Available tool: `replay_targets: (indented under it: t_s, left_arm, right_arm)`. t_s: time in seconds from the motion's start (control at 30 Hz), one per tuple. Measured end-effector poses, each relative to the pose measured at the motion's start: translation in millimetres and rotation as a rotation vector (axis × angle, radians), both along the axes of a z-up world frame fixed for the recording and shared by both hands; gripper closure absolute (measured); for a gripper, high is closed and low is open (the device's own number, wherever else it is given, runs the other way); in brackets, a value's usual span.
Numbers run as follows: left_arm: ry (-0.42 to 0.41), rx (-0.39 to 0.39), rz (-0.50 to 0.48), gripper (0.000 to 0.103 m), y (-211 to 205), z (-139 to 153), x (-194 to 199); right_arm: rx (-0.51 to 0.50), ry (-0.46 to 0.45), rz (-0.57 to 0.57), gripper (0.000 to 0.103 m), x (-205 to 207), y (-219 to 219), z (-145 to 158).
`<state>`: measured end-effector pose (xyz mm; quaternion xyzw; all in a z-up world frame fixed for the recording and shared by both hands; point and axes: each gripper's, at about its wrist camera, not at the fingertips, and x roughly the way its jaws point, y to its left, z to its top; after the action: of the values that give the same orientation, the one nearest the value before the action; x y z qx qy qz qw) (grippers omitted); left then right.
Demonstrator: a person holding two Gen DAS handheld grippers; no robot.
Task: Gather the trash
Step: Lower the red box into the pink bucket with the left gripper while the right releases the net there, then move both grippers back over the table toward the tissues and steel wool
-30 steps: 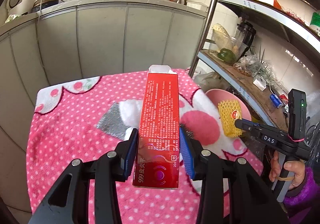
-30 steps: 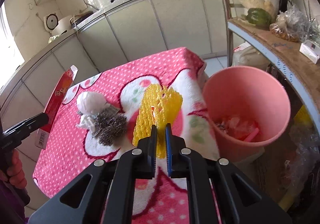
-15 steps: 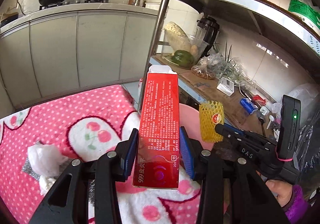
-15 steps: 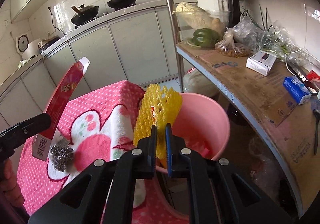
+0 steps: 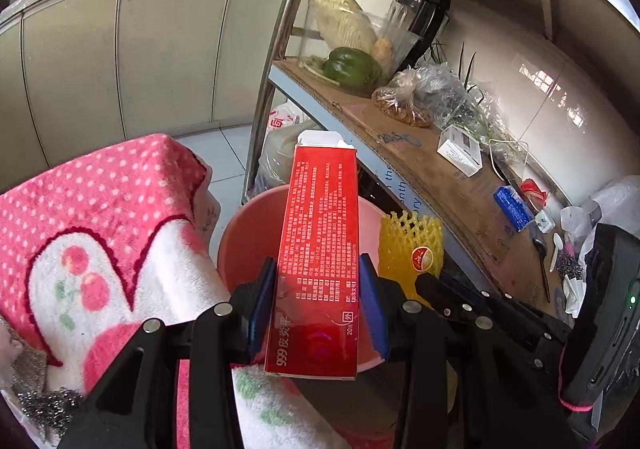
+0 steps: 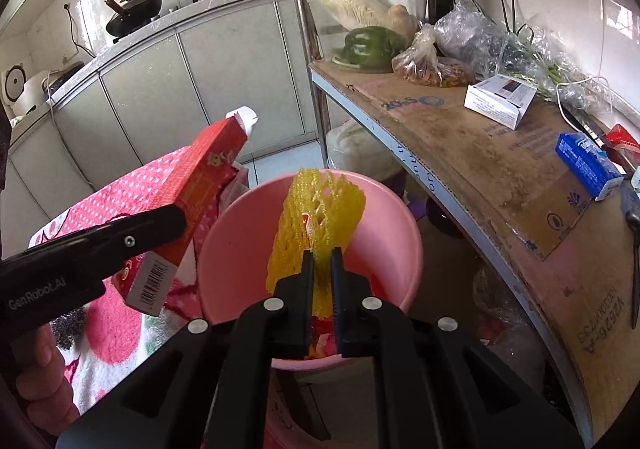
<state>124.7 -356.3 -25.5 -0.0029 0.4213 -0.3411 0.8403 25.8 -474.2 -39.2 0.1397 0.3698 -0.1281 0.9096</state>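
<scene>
While both pieces of trash hang over the pink bin (image 6: pixel 400 233), neither is released yet. The red carton (image 5: pixel 320 261) stands upright between the blue pads of the left tool (image 5: pixel 318 303), which grips it on its two narrow sides, and its lower end is above the near rim of the bin. The yellow foam net (image 6: pixel 316 217) is pinched in the right tool (image 6: pixel 320 269), whose jaws are closed almost fully on its lower part, so the net sticks up and forward over the bin's opening. Some trash already lies at the bottom of the bin.

To the left of the bin is the counter with its pink dotted cloth (image 5: pixel 100 209); a steel scrubber (image 5: pixel 48 405) still lies on it at the lower left edge. To the right is the metal shelf (image 6: pixel 480 153) with vegetables, bags and small boxes.

I judge that the risk is in the drop. The carton is long and light, and it hangs close to the rim on the counter side; if it is let go here, its end may hit the rim and tip out onto the cloth or the floor. The net is soft and may stick to the pads or catch on the left tool, because the two tools are close beside each other.
</scene>
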Motion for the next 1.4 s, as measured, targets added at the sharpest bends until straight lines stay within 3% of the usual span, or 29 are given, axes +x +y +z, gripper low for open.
replay_targets:
  t_s: [0.37,0.63,0.77,1.07,1.4]
  left_arm:
    - [0.069,0.062,0.011,0.062,-17.8,-45.9,16.9]
    - [0.094,0.074,0.027,0.06,-19.7,-57.5,20.5]
    - [0.105,0.079,0.031,0.059,-19.1,-55.5,21.7]
    - [0.08,0.062,0.027,0.058,-15.2,-40.5,13.4]
    - [0.007,0.045,0.027,0.058,0.8,-7.1,-9.0]
  right_arm:
    - [0.005,0.084,0.001,0.094,11.5,-0.2,-33.2]
    - [0.02,0.081,-0.02,0.091,14.3,-5.4,-39.1]
    - [0.016,0.083,-0.014,0.079,14.3,-7.7,-39.4]
    - [0.008,0.078,-0.022,0.078,7.9,-6.9,-34.4]
    - [-0.028,0.045,0.013,0.078,-6.6,11.4,-8.9]
